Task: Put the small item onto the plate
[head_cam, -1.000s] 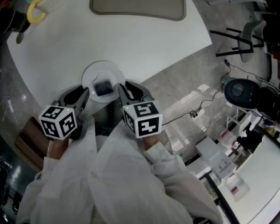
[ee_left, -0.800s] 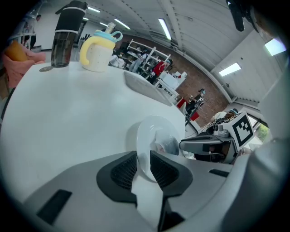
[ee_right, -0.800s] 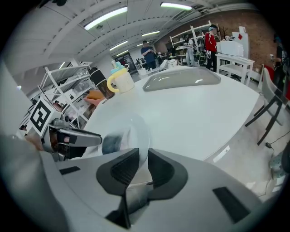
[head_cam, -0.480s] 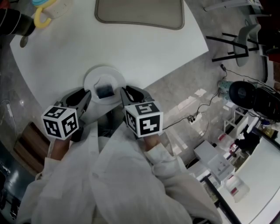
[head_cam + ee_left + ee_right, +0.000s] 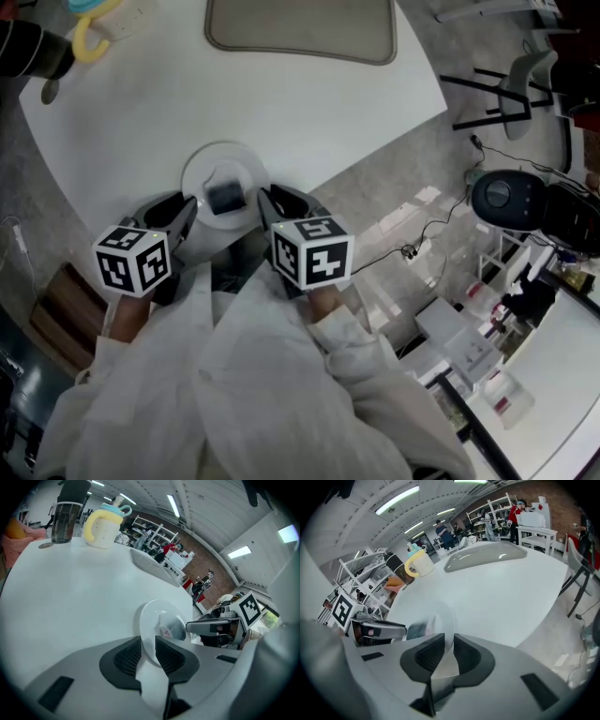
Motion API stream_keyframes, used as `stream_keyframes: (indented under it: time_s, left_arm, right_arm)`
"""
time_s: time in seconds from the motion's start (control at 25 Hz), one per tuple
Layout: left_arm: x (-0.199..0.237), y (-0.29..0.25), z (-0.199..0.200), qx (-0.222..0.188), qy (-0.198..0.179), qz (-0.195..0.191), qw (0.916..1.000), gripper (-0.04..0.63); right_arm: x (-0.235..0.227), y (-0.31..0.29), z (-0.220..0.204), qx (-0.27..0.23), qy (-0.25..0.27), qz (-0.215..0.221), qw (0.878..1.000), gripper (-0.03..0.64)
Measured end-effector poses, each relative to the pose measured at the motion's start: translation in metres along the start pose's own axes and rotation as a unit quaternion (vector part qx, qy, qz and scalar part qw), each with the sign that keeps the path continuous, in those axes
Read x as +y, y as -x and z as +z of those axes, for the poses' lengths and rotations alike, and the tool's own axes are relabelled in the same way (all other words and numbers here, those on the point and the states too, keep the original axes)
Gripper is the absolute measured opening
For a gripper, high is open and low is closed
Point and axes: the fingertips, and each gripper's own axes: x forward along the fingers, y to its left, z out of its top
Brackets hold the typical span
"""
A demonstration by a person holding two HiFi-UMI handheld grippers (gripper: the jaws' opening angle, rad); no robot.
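Observation:
A small white plate (image 5: pixel 202 178) lies near the front edge of the white table, with a small dark item (image 5: pixel 225 195) on its middle. My left gripper (image 5: pixel 187 211) is shut on the plate's left rim, which sits pinched between its black pads (image 5: pixel 129 656). On the right rim my right gripper (image 5: pixel 265 202) has just been closing, and the plate's edge (image 5: pixel 440 616) is between its pads (image 5: pixel 466 656), which press on it. In the left gripper view the item (image 5: pixel 171 627) shows greyish on the plate (image 5: pixel 150 620), with the right gripper (image 5: pixel 206 627) behind it.
A yellow cup with a blue lid (image 5: pixel 104 524) and a dark tumbler (image 5: pixel 65 515) stand at the table's far left. A grey tray (image 5: pixel 300 28) lies at the back. Off the table's right edge are a black round device (image 5: pixel 506 197), cables and chair legs.
The head view has shifted a little. Both grippers and the plate stay where they were, with the item still on the plate.

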Motion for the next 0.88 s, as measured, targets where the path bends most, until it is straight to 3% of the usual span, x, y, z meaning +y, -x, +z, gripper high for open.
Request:
stream_keyframes:
  time_s: [0.88]
  left_arm:
    - [0.003, 0.002, -0.01, 0.018, -0.004, 0.001, 0.9998, 0.083]
  right_arm:
    - [0.001, -0.003, -0.017, 0.02, 0.006, 0.028, 0.999, 0.06]
